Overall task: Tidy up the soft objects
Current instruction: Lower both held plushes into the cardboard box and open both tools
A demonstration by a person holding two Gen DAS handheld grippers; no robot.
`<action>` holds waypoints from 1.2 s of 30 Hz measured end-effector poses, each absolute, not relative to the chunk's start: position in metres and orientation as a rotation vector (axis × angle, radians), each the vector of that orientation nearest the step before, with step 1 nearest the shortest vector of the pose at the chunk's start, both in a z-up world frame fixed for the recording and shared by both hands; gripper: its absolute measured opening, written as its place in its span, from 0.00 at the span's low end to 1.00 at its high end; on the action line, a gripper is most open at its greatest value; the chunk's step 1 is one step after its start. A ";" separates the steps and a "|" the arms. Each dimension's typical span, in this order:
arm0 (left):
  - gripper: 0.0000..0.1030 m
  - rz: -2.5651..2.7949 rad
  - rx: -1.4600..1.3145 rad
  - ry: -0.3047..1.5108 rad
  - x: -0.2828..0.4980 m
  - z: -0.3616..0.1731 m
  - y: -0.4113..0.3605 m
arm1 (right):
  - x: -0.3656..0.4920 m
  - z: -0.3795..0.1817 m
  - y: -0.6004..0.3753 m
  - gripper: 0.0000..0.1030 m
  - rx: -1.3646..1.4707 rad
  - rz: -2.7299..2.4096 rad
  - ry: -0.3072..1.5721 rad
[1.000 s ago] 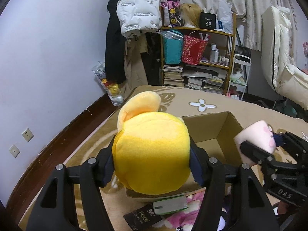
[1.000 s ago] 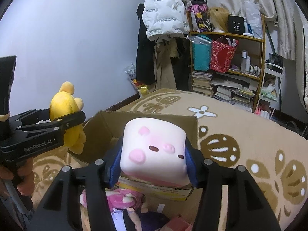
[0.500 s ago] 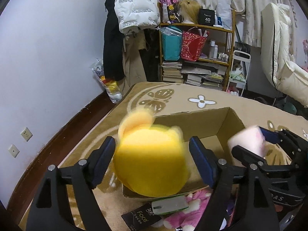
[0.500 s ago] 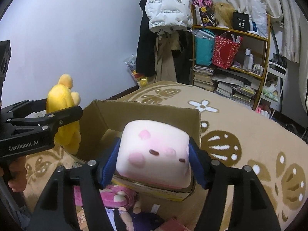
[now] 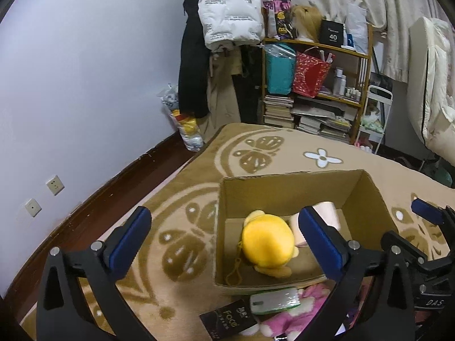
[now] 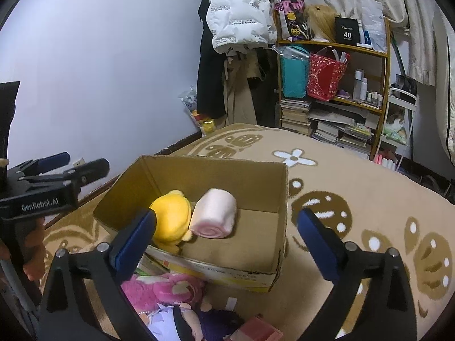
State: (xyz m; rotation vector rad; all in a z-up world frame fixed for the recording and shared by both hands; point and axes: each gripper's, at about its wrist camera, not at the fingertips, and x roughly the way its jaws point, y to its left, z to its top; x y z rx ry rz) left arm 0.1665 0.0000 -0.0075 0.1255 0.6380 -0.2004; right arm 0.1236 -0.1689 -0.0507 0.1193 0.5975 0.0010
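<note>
An open cardboard box (image 5: 290,174) (image 6: 213,160) stands on the patterned rug. Inside it a yellow plush toy (image 5: 267,243) (image 6: 172,218) lies beside a pink-and-white pig cushion (image 6: 214,213), the two touching. In the left wrist view the pig cushion (image 5: 327,213) is partly hidden behind a finger. My left gripper (image 5: 224,216) hangs above the box's near left part, jaws opening, nothing between them. My right gripper (image 6: 227,215) hovers over the box's near side, jaws opening too and empty. A hand holds the left gripper (image 6: 57,167) at the right wrist view's left edge.
Just in front of the box lie a pink plush (image 6: 167,289), a dark-haired doll (image 6: 199,318), a black packet (image 5: 227,321) and a white-green pack (image 5: 274,302). A cluttered shelf (image 5: 315,91) and hanging coats (image 5: 227,8) stand at the far wall.
Both grippers' jaws spread wide. The yellow plush left the left gripper and the pig cushion left the right one; both dropped into the box.
</note>
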 end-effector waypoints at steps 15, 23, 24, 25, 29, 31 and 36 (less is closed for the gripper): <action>0.99 -0.194 0.187 0.714 0.151 -0.016 0.008 | 0.114 -0.062 -0.163 1.00 0.136 -0.004 0.674; 0.99 -0.195 0.207 0.765 0.146 -0.018 0.014 | 0.103 -0.073 -0.170 1.00 0.192 -0.027 0.755; 0.99 -0.198 0.202 0.781 0.146 -0.019 0.015 | 0.099 -0.073 -0.170 1.00 0.196 -0.029 0.757; 0.99 -0.204 0.191 0.800 0.147 -0.022 0.016 | 0.097 -0.072 -0.169 1.00 0.197 -0.031 0.759; 0.99 -0.228 0.159 0.859 0.147 -0.031 0.021 | 0.088 -0.069 -0.167 1.00 0.203 -0.030 0.761; 0.99 -0.232 0.151 0.878 0.147 -0.034 0.022 | 0.086 -0.069 -0.164 1.00 0.206 -0.025 0.765; 0.99 -0.248 0.117 0.927 0.146 -0.039 0.022 | 0.083 -0.074 -0.156 1.00 0.211 -0.007 0.780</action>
